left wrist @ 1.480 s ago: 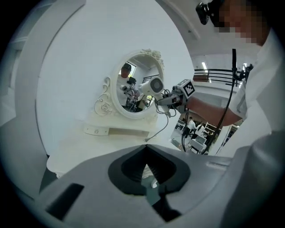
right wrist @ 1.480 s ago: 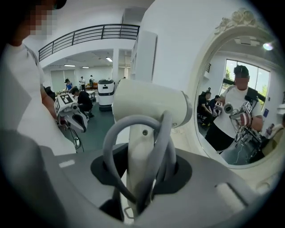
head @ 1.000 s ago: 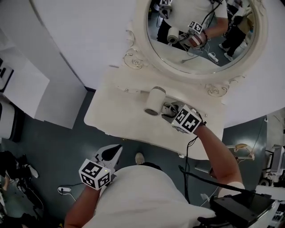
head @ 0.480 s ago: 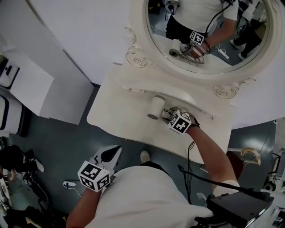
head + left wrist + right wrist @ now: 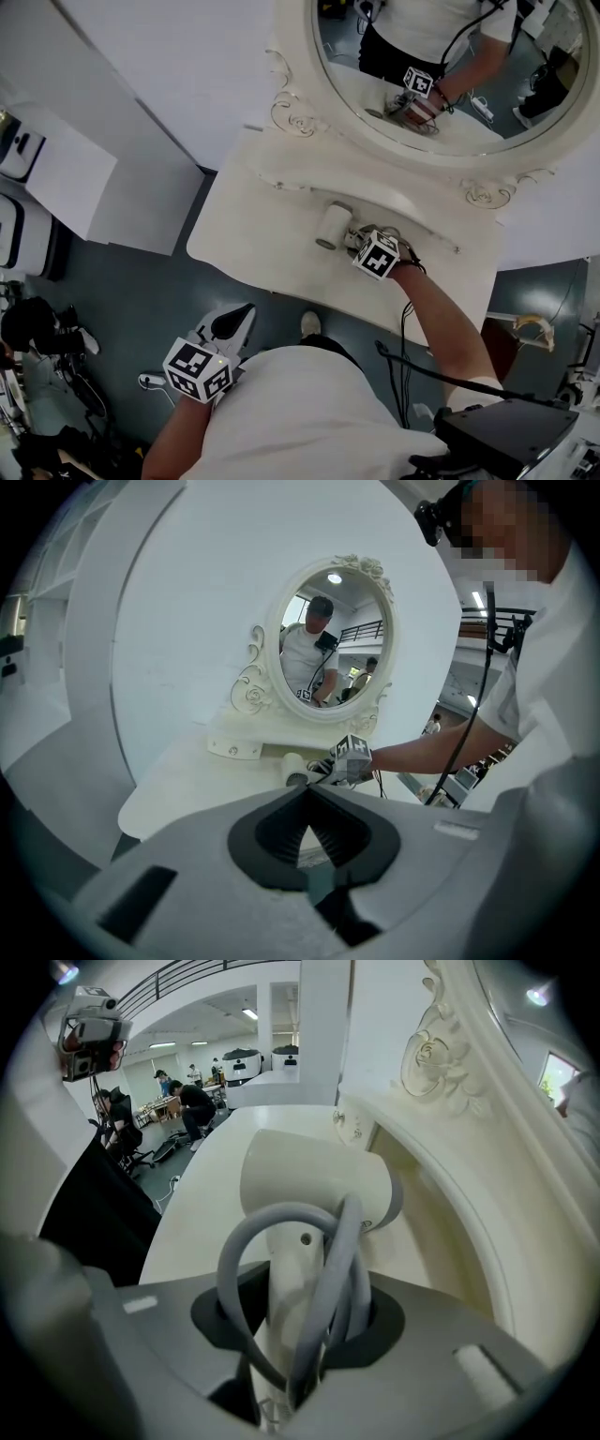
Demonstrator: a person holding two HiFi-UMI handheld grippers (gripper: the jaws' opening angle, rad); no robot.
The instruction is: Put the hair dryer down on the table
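A white hair dryer [image 5: 332, 226] with a grey cord looped round its handle lies low over the cream dressing table [image 5: 251, 217], just in front of the mirror's base. My right gripper [image 5: 353, 240] is shut on the handle. In the right gripper view the hair dryer's [image 5: 309, 1185] handle and cord stand between the jaws of the right gripper [image 5: 295, 1335], barrel pointing away. Whether the barrel touches the table top I cannot tell. My left gripper [image 5: 232, 324] hangs in front of the table's near edge, jaws together and holding nothing, and the left gripper [image 5: 305, 794] faces the table.
An oval mirror [image 5: 441, 66] in a carved cream frame stands at the back of the table, with a low drawer ledge [image 5: 305, 187] beneath it. A white cabinet [image 5: 56, 178] stands at the left. A black cable [image 5: 405, 337] runs along my right arm.
The right gripper and the hair dryer have gone down toward the table top and look smaller in the head view. The left gripper has stayed in place.
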